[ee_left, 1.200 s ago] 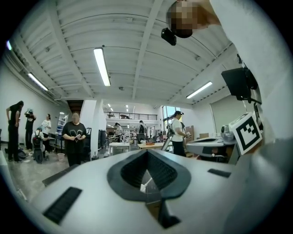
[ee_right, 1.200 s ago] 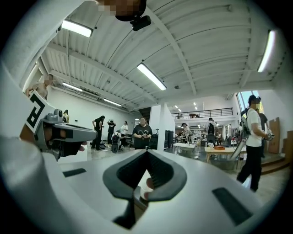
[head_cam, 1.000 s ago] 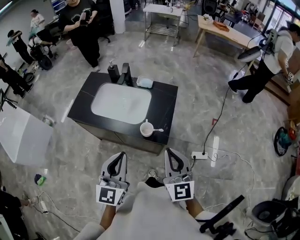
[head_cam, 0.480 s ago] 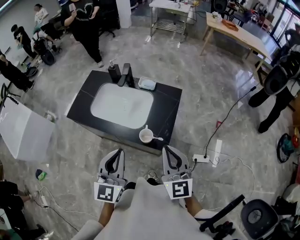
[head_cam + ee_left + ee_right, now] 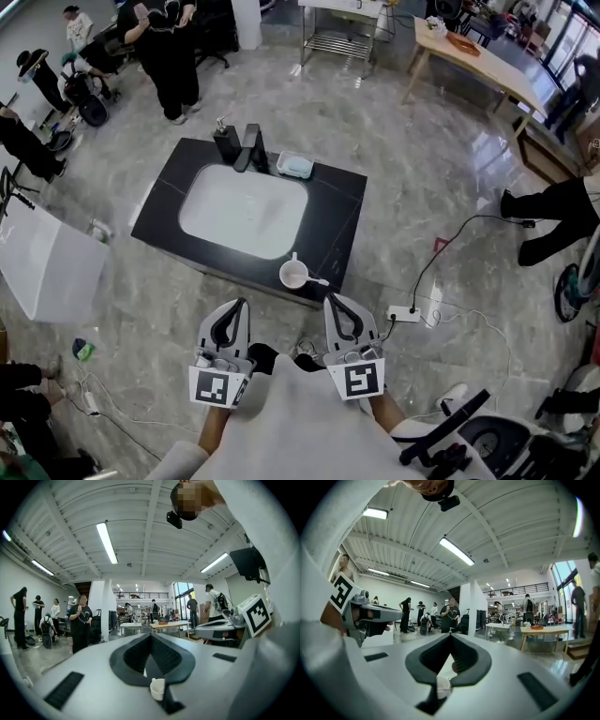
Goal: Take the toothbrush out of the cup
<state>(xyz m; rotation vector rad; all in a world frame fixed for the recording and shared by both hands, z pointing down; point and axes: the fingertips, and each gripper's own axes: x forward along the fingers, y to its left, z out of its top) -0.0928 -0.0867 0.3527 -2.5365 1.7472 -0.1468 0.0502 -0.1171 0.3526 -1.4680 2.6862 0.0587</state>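
Note:
A white cup [image 5: 293,274] stands at the near right corner of the black counter [image 5: 335,211]. The toothbrush [image 5: 318,279] leans out of the cup toward the right. Both grippers are held level, short of the counter's near edge and touching nothing. My left gripper [image 5: 241,307] sits left of the cup, and my right gripper [image 5: 335,301] lies to the right of it. In the left gripper view the jaws meet at the tip of the left gripper [image 5: 151,635], with the cup [image 5: 157,688] seen low between them. The right gripper [image 5: 451,636] is likewise shut and empty, with the cup [image 5: 442,686] below.
The counter holds a white sink [image 5: 244,208], a faucet [image 5: 251,148], a soap dispenser [image 5: 226,145] and a soap dish [image 5: 294,167]. A power strip [image 5: 405,314] and cables lie on the floor to the right. A white box [image 5: 47,267] stands at the left, and people are at the back left.
The counter and cup have come nearer to both grippers in the head view. Both grippers stay shut and empty. A person at the right has walked further right.

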